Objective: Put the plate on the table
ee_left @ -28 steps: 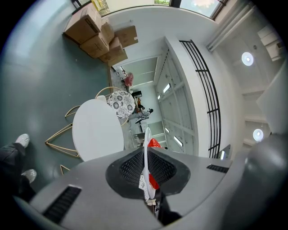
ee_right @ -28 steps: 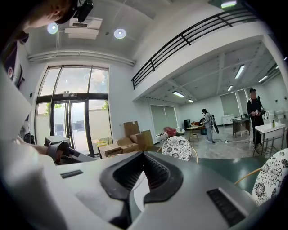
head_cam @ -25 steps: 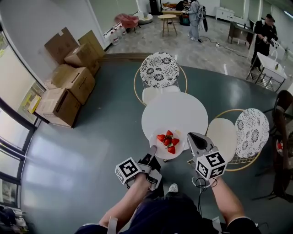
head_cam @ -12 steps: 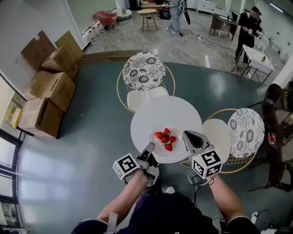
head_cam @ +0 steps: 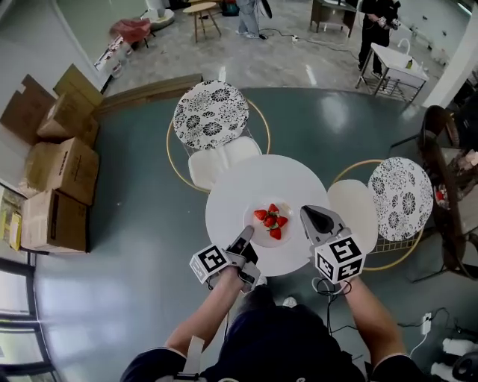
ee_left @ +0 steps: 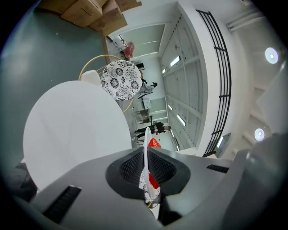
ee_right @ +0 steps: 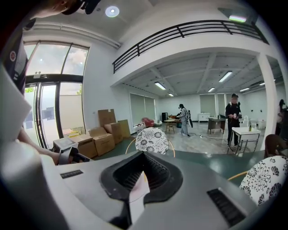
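Note:
A white plate [head_cam: 257, 232] with several strawberries [head_cam: 270, 218] is over the near half of the round white table [head_cam: 246, 183]; I cannot tell whether it rests on the top. My left gripper [head_cam: 247, 236] is shut on the plate's left rim, my right gripper [head_cam: 308, 219] on its right rim. In the left gripper view the plate's thin edge [ee_left: 146, 152] runs between the jaws, a strawberry [ee_left: 154, 143] showing beside it and the table [ee_left: 72, 130] to the left. In the right gripper view a white sliver of plate [ee_right: 137, 192] is pinched between the jaws.
Two chairs with black-and-white patterned backs stand at the table, one on the far side [head_cam: 211, 113] and one at the right [head_cam: 403, 198]. Cardboard boxes [head_cam: 56, 179] are stacked at the left wall. People [head_cam: 377, 15] and small tables stand far back.
Both grippers have carried the plate from the table's near edge further in over the tabletop. The head view has shifted, with the table now lower and more central.

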### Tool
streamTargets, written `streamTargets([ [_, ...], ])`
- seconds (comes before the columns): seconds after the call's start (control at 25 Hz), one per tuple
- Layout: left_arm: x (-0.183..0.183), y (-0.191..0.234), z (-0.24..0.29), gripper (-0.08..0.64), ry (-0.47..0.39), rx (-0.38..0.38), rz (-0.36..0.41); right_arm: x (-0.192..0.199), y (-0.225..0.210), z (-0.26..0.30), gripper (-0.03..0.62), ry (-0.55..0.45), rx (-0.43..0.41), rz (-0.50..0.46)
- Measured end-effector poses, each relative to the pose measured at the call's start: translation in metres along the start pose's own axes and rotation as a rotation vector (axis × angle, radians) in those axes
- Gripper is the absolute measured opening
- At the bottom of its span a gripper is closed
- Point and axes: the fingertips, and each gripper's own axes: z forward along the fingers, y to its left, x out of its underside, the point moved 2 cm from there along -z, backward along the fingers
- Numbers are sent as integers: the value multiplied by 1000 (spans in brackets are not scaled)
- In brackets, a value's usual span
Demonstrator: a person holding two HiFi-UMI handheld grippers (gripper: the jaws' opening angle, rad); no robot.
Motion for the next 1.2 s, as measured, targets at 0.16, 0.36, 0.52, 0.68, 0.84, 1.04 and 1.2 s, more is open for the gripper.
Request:
streamTargets([
  [0.16,-10,26,15,17,33,-30,-7,9,-7,10,5,29,47,24],
  [0.36,-13,55,43,17,83,-7,-16,25,-20,22,5,58,96,46],
  [0.52,-13,74,63,17,112,-36,-6,38,-30,32,5,73,131,77],
  [0.68,-16,91,80,17,119,-53,14,52,-36,40,5,89,170,105],
  [0.84,-17,106,95,17,131,-88,23,61,-42,43,5,100,203,145],
  [1.04,-17,120,108,17,147,-126,28,68,-52,42,5,107,240,203],
  [1.2,-18,127,117,17,155,-144,35,73,-52,46,5,125,240,199],
])
